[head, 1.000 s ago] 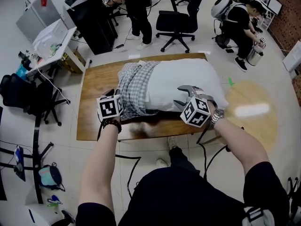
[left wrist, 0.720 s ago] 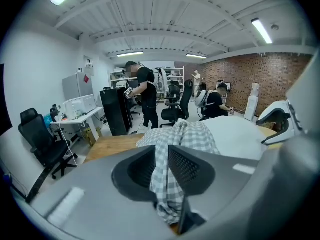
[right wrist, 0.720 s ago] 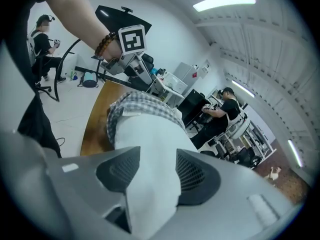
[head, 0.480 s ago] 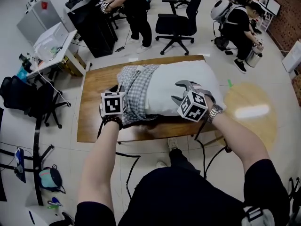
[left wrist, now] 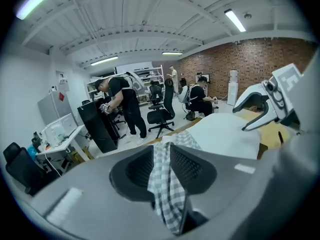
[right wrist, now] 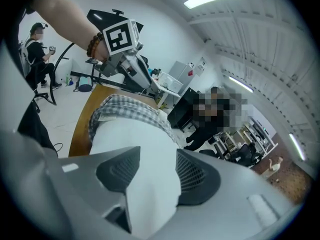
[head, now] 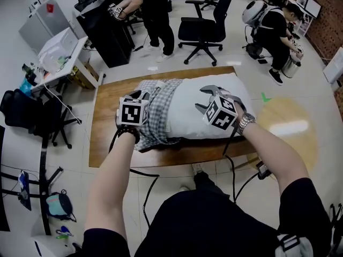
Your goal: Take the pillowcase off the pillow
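On the table (head: 107, 100), pillow (head: 187, 108) with pillowcase (head: 154, 116) over its left end; office chair (head: 201, 28) behind the table.

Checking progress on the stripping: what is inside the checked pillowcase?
One end of the white pillow goes into the checked pillowcase; the rest lies bare on the wooden table. How far it reaches inside is hidden by the fabric.

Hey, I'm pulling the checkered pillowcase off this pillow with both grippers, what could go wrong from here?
1. The left gripper pinches only a thin fold of the pillowcase, and its jaws have just been opening slightly with the cloth between them; it may slip out.
2. The right gripper holds just a pinch of the pillow, so the pillow may drag along.
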